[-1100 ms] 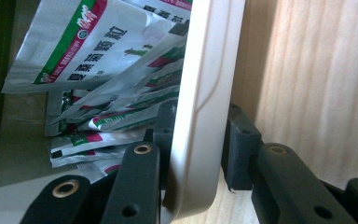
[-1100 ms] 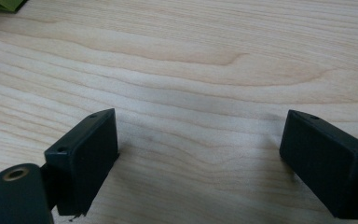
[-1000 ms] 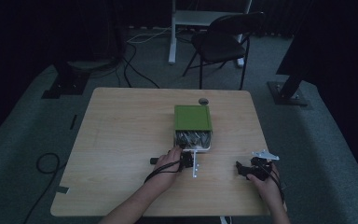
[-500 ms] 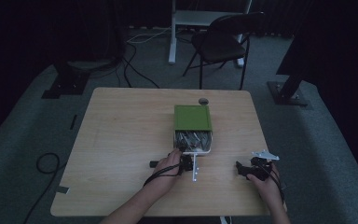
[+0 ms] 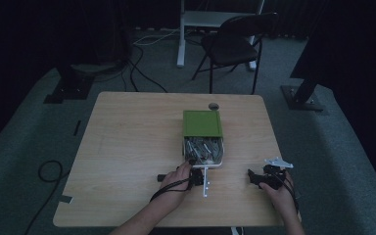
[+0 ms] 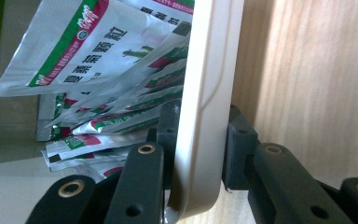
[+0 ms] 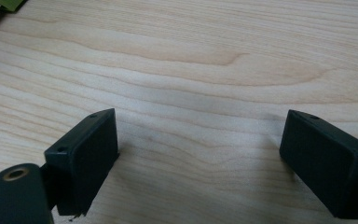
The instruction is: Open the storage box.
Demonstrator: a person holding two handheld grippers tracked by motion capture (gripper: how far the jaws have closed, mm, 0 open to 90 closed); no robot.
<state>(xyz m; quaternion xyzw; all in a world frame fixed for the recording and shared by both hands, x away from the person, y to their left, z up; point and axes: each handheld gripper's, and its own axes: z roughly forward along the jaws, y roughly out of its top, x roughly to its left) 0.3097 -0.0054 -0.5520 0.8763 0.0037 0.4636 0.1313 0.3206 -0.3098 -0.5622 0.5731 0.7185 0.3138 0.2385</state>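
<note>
Left claw [image 6: 196,140] pinches the drawer front [image 6: 205,93]; drawer [image 5: 204,152] now pulled further out of the green box [image 5: 202,123] than a second ago, sachets [image 6: 98,60] exposed, reachable. Right claw [image 7: 200,158] spread, idle over the surface [image 7: 214,70].

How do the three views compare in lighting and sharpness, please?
High view: dim and underexposed, the surroundings nearly black, the table and green box muted. Left gripper view: bright, the sachets printed legibly, the drawer front and the left gripper near the lens softer. Right gripper view: evenly lit, wood grain crisp, the right gripper casting faint shadows, its nearest parts blurred.
</note>
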